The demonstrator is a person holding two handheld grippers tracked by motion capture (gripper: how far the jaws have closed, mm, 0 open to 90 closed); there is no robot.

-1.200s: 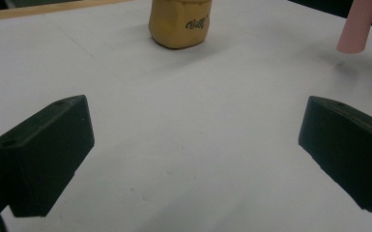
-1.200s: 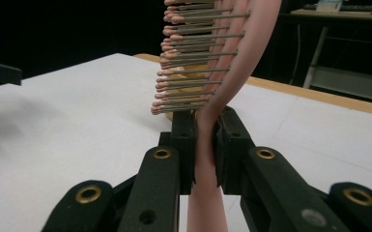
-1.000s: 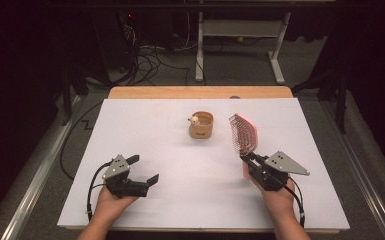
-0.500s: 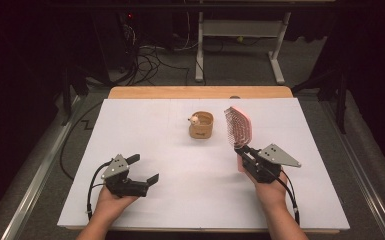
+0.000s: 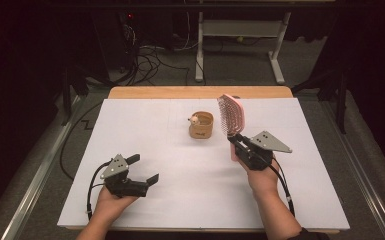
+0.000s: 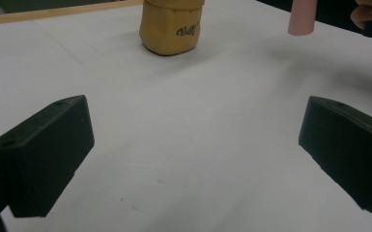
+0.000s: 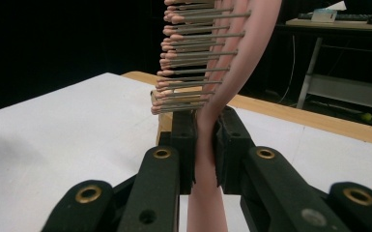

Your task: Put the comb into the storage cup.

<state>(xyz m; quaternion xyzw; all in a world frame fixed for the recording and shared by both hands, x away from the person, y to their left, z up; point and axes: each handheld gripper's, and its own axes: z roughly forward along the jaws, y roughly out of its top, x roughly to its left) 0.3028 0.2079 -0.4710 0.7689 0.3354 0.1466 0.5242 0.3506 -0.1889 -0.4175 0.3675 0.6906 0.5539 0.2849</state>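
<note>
Hairbrush (image 5: pixel 231 116) in pink plastic stands nearly upright above the table (image 5: pixel 145 125), lifted clear of the white sheet and carried by the right gripper (image 5: pixel 236 144), whose jaws are clenched on the narrow handle just below the head. In the right gripper view the black pads pinch that slim handle (image 7: pixel 204 145) from both sides, and the hold sits low on the brush, which likely keeps the bristled head free and lets its weight hang in line with the grip. The bristles (image 7: pixel 193 63) are thin straight pins with small rounded pink tips, set in even rows and facing toward the left side of the table, while the back of the head is a smooth curved paddle.

Just beside the brush, a little farther toward the middle of the table, sits a small tan holder (image 5: pixel 201 125), a squat, soft-looking cup with an open top and dark lettering on its side (image 6: pixel 187 31). Its open mouth suggests it is meant to receive the brush handle-first, though that is only a judgement.

Left gripper (image 5: pixel 142 169) rests low near the front edge, well apart from both things, its blocky matte-black jaws released and holding nothing.
</note>
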